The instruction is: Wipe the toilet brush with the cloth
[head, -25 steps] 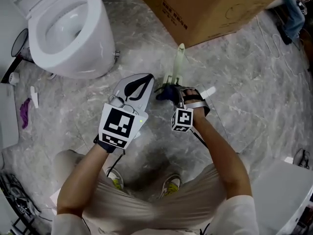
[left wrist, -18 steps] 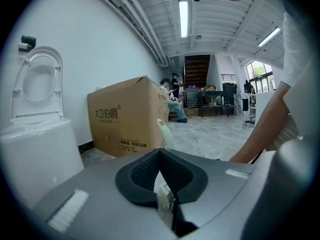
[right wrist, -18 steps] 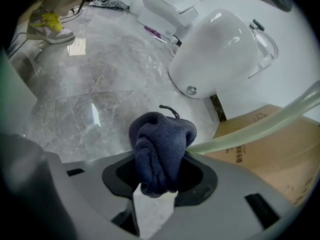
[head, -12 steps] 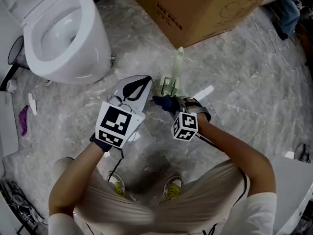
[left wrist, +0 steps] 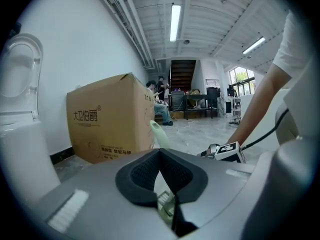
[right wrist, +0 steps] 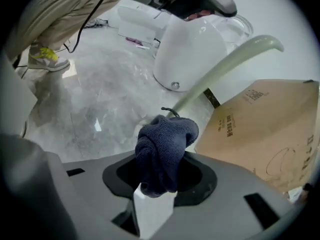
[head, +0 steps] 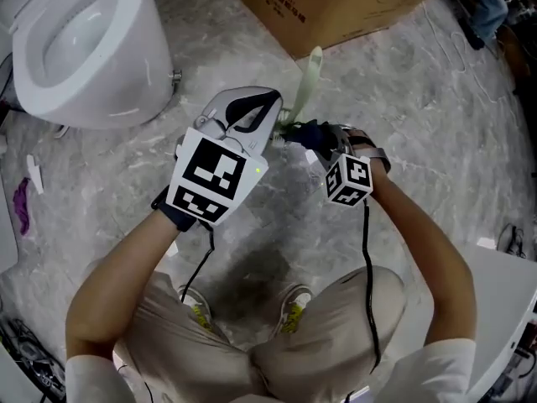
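Beside the toilet (head: 126, 91), the left gripper (left wrist: 160, 154) clamps the seemingly light, stiff toilet brush (right wrist: 225, 66) low down, while the right gripper (right wrist: 160, 181) pinches the soft cloth (right wrist: 165, 149) by its handle.

Two grippers are in view, the left gripper (head: 270, 116) and the right gripper (head: 329, 145). Each carries one marker cube, two in all: the left cube (head: 211, 177) and the right cube (head: 348, 179). There is one brush (head: 309, 78), one cloth (head: 310, 133), one toilet (head: 126, 99) and one box (head: 336, 2). There are two shoes, a left shoe (head: 199, 313) and a right shoe (head: 294, 313). On the floor lie one purple scrap (head: 20, 206) and one white stick (head: 35, 173).
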`<state>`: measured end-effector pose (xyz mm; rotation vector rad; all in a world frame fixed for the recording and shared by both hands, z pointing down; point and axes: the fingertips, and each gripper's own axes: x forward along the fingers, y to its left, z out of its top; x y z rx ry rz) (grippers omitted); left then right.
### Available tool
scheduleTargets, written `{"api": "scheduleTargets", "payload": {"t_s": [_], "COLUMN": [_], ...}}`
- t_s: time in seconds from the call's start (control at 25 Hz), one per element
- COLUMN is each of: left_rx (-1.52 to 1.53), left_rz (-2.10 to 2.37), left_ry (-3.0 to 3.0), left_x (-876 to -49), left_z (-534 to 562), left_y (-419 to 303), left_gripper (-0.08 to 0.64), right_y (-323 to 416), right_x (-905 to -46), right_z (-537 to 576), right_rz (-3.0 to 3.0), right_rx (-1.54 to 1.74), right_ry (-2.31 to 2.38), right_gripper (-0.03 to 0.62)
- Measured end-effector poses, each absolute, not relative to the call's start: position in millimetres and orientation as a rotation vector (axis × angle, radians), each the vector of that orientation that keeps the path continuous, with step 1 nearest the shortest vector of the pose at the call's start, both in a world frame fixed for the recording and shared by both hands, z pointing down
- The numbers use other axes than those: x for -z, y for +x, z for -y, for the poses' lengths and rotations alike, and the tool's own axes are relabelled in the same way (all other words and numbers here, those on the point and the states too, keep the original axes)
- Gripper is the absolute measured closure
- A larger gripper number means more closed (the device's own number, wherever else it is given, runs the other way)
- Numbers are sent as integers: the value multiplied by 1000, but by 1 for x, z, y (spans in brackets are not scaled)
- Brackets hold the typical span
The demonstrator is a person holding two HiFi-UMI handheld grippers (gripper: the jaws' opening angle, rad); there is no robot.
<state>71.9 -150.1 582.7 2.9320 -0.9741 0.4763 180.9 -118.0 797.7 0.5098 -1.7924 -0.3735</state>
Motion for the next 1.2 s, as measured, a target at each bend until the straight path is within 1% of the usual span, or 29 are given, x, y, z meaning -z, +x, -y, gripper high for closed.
{"api": "scheduleTargets", "payload": {"t_s": [0.24,0.36,0.48,0.76,0.84,1.0,1.2], "left_rx": [-445,-439,-452,-634,-592,-428,-513], "left_rz": [954,984,983,928,945,885,871], "left_ry": [2852,2769,2731,2793,2749,2777,2801], "left_x": [-598,-610,-619,-644,-639,-612,-632], "left_z": [159,167,166,136,136,133,124], "left_y": [67,57,48,15,12,30,29], "left_gripper": [558,558,558,558,558,558,558], "right_y": [213,198,176,155,155,158,153], "right_x": [-790,-793,-816,-863,-868,-873,-877], "right_z": [131,135,128,131,136,144,155], "right_rz": [1731,1755,1749,1614,1586,1514,1418], "right_rx": [334,328,318,308,310,349,436], "right_ry": [609,649,611,481,519,646,737], "right_gripper": [433,433,431,434,436,436,434]}}
